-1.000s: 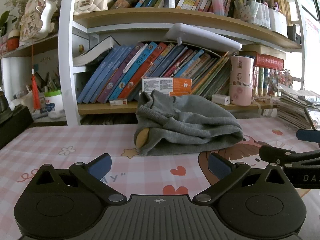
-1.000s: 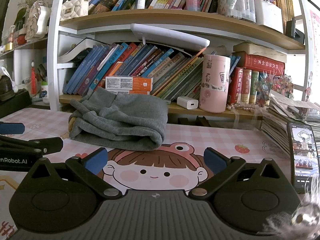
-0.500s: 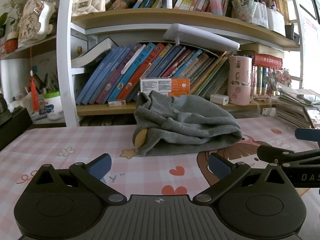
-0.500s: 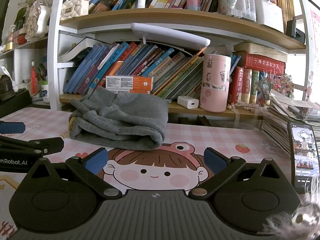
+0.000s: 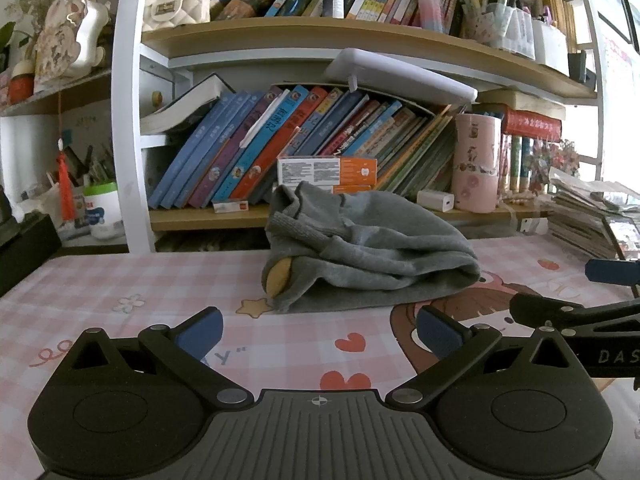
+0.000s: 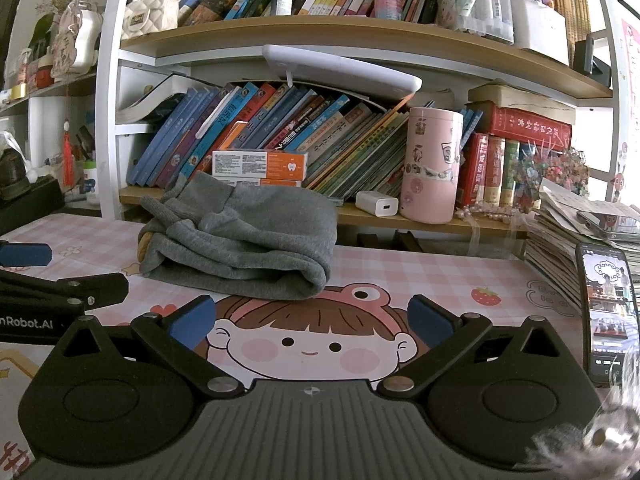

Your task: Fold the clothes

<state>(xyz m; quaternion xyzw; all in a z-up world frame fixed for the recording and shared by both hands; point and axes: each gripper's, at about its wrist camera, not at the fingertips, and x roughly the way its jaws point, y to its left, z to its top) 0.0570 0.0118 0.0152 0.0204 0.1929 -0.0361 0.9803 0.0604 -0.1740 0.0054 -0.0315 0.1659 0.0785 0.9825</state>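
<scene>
Left wrist view: left gripper [image 5: 318, 326] with fingers spread, holding nothing, above a pink checked surface [image 5: 120, 280]; folded grey garment [image 5: 368, 248] lies ahead. Right wrist view: right gripper [image 6: 310, 318] likewise spread wide; garment ahead-left, phone [image 6: 608, 312] right.

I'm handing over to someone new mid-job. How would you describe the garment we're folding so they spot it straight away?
Find the pink checked cartoon table mat in front of the white-framed wooden bookshelf. Near its far edge, just before the leaning blue and red books, lies a bundled grey knit garment with a tan patch at its left end. It is the only fabric on the mat.
</scene>
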